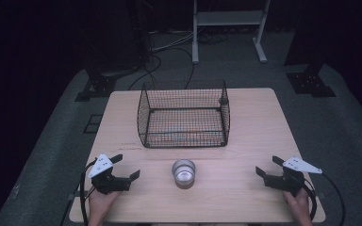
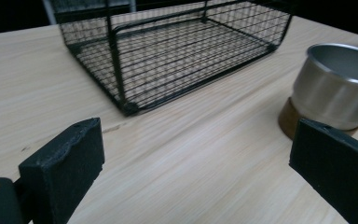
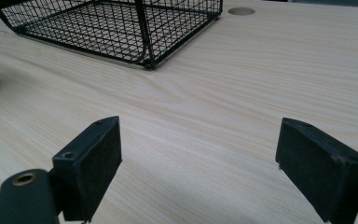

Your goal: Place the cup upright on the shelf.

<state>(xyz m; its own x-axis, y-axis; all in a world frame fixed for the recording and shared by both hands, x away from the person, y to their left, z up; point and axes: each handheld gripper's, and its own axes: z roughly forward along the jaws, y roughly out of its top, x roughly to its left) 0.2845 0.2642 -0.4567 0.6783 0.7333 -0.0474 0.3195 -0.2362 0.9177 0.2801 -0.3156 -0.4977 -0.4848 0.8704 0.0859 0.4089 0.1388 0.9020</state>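
Observation:
A black wire basket (image 1: 184, 117) stands empty on the far half of the light wooden table (image 1: 250, 127). In front of it sits a steel cup (image 1: 184, 173) on a brown base. My left gripper (image 1: 126, 167) rests near the table's front left, jaws wide apart with nothing between them. From the left gripper view the cup (image 2: 338, 86) is ahead on the right and the basket (image 2: 168, 51) straight ahead. My right gripper (image 1: 267, 166) lies at the front right, also open and empty. The basket's corner (image 3: 144, 32) shows in the right gripper view.
A round hole (image 3: 241, 10) is cut in the tabletop beyond the basket. Behind the table lie cables (image 1: 169, 52) on the floor, black stand feet (image 1: 96, 87) and a white frame (image 1: 228, 28).

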